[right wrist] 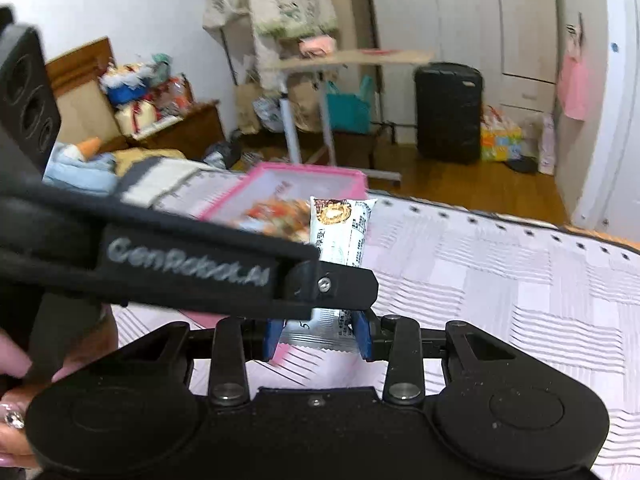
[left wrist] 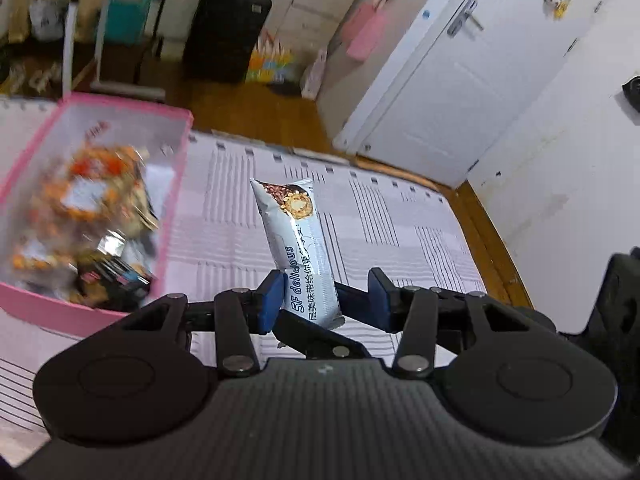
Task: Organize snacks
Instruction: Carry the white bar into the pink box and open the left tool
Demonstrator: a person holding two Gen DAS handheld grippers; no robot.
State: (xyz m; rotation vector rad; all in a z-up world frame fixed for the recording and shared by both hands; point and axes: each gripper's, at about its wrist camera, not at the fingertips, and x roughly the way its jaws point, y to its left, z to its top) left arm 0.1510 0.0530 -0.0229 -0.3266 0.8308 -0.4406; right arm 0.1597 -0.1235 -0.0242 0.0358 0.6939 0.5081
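Gripping one pale-blue snack bar wrapper (left wrist: 298,248) from both sides: the right gripper (right wrist: 318,338) pinches its lower end between blue pads, while the left gripper (left wrist: 325,300) has one pad against the wrapper and its other pad stands clear. The bar stands upright above the patterned bedspread (left wrist: 400,232), beside the pink box (left wrist: 48,304) of snacks.

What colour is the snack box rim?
Pink. The box has a pink rim and pale inside; clearest in the left wrist view.
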